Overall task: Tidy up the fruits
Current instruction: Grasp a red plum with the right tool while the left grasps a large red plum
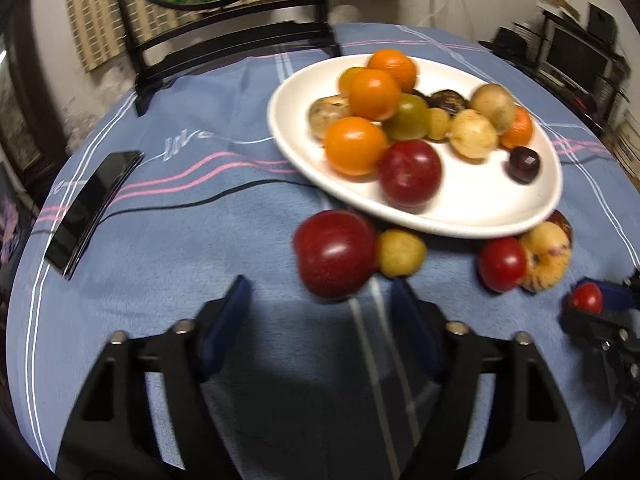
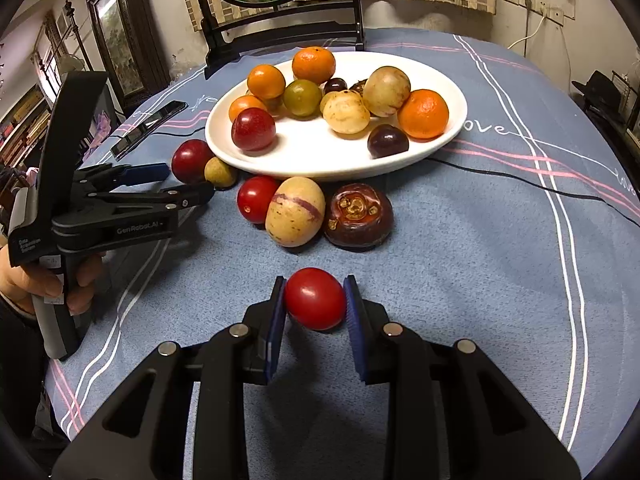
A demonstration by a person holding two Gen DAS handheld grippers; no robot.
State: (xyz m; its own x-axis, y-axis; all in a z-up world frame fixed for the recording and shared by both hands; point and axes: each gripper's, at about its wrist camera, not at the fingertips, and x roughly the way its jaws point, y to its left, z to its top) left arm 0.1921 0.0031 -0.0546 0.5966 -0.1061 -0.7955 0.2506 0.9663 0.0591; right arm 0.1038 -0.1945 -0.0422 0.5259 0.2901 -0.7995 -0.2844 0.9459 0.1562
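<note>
A white plate [image 2: 320, 168] at the table's middle holds several fruits: oranges, yellow ones, a red plum and dark ones. My right gripper [image 2: 315, 285] is shut on a red cherry tomato [image 2: 315, 299] just above the blue cloth, nearer than the plate. My left gripper [image 1: 320, 290] stands open, its fingers either side of a big red plum [image 1: 334, 254] that lies by the plate's near rim, with a small yellow-green fruit [image 1: 400, 252] touching it. From the right wrist view, the left gripper [image 2: 188, 182] reaches in from the left toward that plum [image 2: 191, 160].
A red tomato [image 2: 256, 199], a striped yellow fruit [image 2: 295, 211] and a dark brown fruit [image 2: 358, 216] lie before the plate. A phone [image 1: 92, 208] with a black cable [image 1: 200, 202] lies left. A dark chair [image 1: 224, 44] stands behind the table. A hand [image 2: 40, 280] holds the left gripper.
</note>
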